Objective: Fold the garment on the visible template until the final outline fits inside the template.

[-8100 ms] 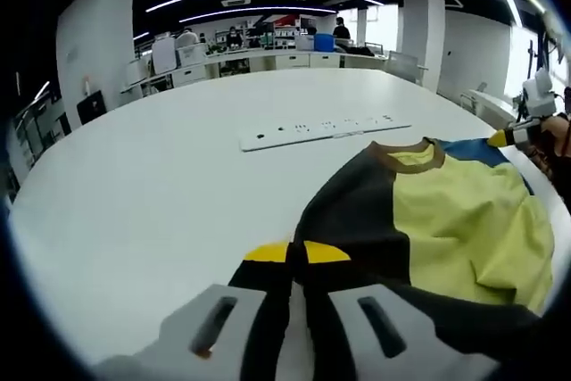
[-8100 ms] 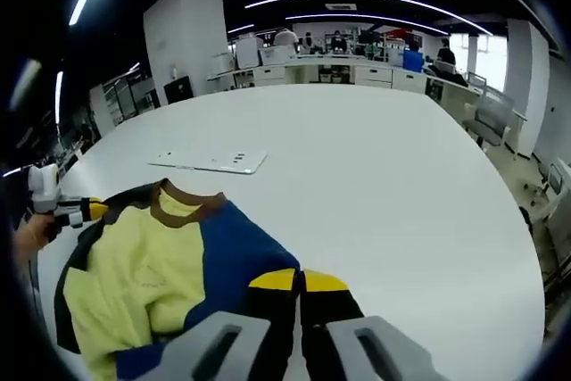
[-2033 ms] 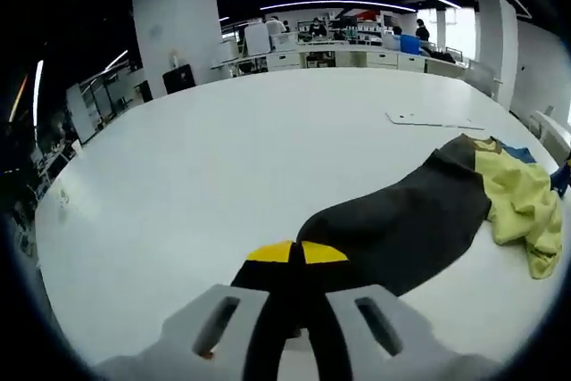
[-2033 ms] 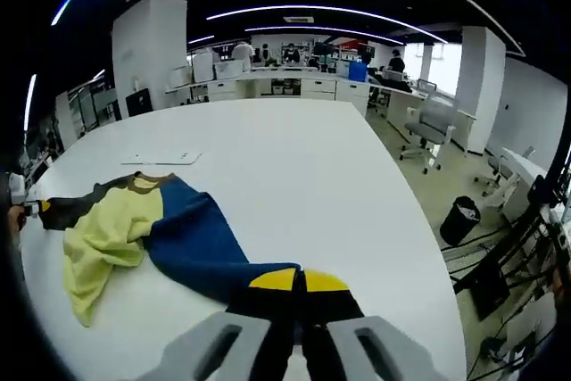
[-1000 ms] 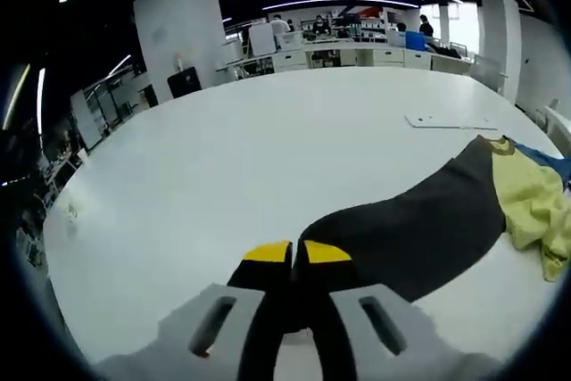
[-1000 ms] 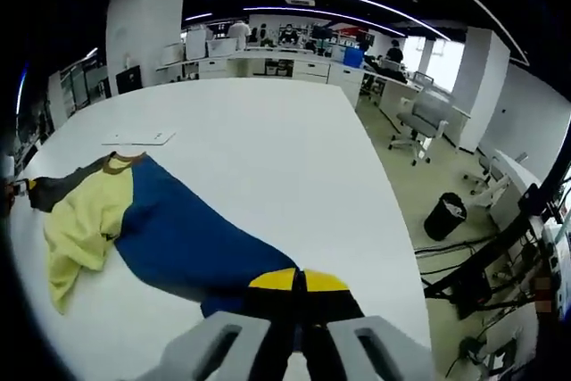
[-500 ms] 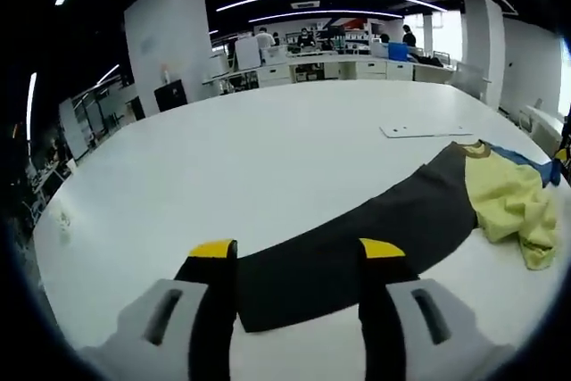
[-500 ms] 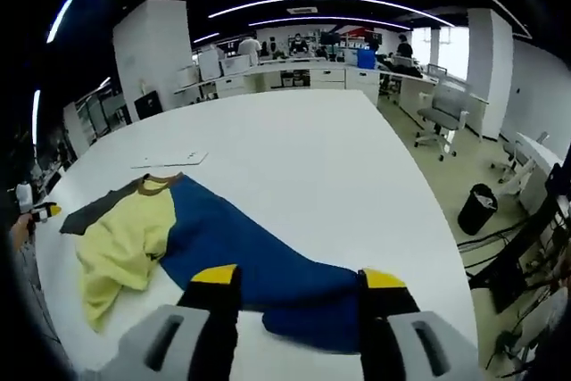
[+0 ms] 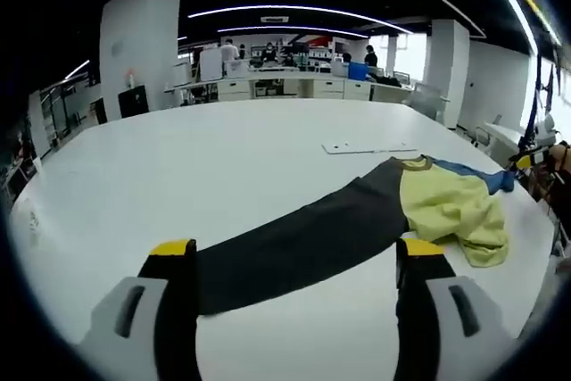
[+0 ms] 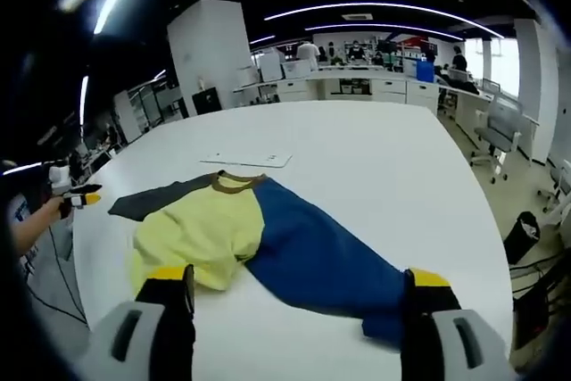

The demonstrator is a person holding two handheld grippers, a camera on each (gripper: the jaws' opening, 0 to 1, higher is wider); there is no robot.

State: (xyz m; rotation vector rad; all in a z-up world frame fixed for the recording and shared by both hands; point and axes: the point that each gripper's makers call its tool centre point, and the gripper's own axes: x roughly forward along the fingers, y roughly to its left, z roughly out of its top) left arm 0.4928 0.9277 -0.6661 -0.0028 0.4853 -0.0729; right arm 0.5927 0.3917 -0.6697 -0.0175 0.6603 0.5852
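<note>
Left gripper view: the left hand-held gripper [image 9: 299,265] hangs over the white worktop [image 9: 178,176] with its jaws spread wide and nothing between them. The long-sleeved shirt [image 9: 375,220] lies flat on the worktop, its dark grey sleeve [image 9: 294,243] stretched out from the yellow body [image 9: 451,207] toward this gripper, cuff end lying free between the jaw tips. Beyond the shirt's brown collar [image 9: 413,163] sits a flat white strip [image 9: 368,146], probably the template, just past the neckline. At the far side of the shirt the other hand-held gripper [image 9: 535,153] pokes in.

Right gripper view: the right hand-held gripper [image 10: 299,296] is released too, jaws wide apart and empty. The blue sleeve [image 10: 326,265] runs out from the yellow body toward it, its cuff resting on the worktop by the right-hand jaw. The white strip lies just behind the collar here as well.

My read: both sleeves are laid out straight and let go, so spreading is done and folding hasn't begun. The next move calls for regripping a sleeve cuff and carrying it across the yellow body, then the other, before folding the body down small.
</note>
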